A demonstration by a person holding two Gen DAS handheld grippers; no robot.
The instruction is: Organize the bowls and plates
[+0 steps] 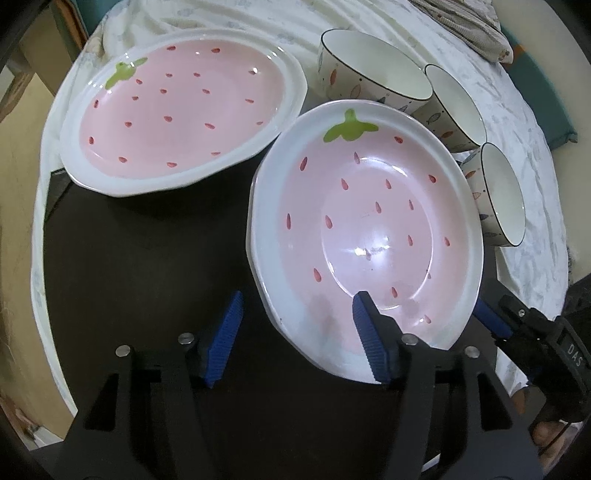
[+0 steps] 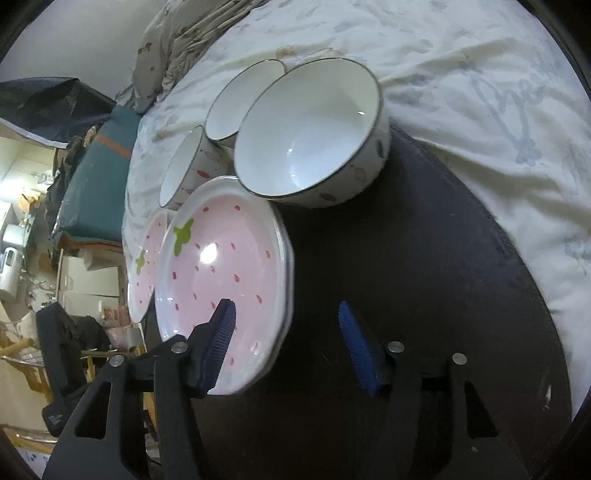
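Two pink strawberry plates with white rims lie on a dark round table. The near plate (image 1: 369,229) lies in front of my left gripper (image 1: 295,332), which is open, its right finger (image 1: 369,332) over the plate's near rim. The far plate (image 1: 184,110) lies at the upper left. Three white patterned bowls stand in a row: the first (image 1: 369,66), the second (image 1: 458,107), the third (image 1: 502,192). My right gripper (image 2: 286,343) is open, its left finger (image 2: 218,343) over the near plate (image 2: 221,266). The largest-looking bowl (image 2: 310,133) is just beyond.
A rumpled white cloth (image 2: 480,92) covers the far part of the table (image 1: 147,258). A folded striped fabric (image 1: 465,26) and a teal cushion (image 2: 99,177) lie beyond. The other gripper (image 1: 532,332) shows at the near plate's right edge. Room clutter is left of the table.
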